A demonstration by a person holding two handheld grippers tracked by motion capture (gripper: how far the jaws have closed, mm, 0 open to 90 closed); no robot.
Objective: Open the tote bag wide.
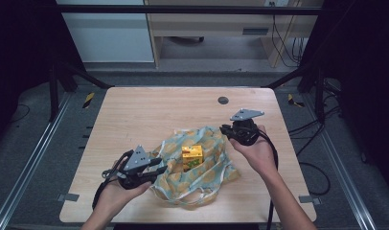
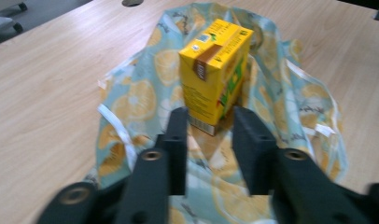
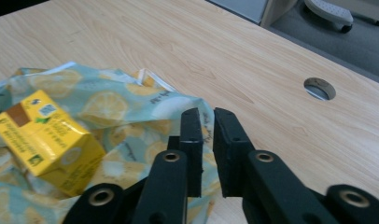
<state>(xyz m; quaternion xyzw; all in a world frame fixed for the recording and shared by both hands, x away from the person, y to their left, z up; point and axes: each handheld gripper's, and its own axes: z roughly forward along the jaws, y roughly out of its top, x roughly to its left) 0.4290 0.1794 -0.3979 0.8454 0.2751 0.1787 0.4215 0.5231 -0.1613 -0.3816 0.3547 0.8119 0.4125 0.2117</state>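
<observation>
Wooden table (image 1: pixel 135 110): one yellow carton (image 1: pixel 192 157) on one lemon-print cloth (image 1: pixel 209 143); left gripper (image 1: pixel 156 168) apart, right gripper (image 1: pixel 224 129) seemingly nearly together.

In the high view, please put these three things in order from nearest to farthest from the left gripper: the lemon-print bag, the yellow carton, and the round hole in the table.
From the left gripper:
1. The lemon-print bag, directly beside it toward the table's middle.
2. The yellow carton, standing on the bag, a little farther right.
3. The round hole, far off near the table's back edge.

One yellow carton (image 1: pixel 192 157), one lemon-print cloth bag (image 1: pixel 212 168), two hand-held grippers, one wooden table (image 1: pixel 154 108)
</observation>
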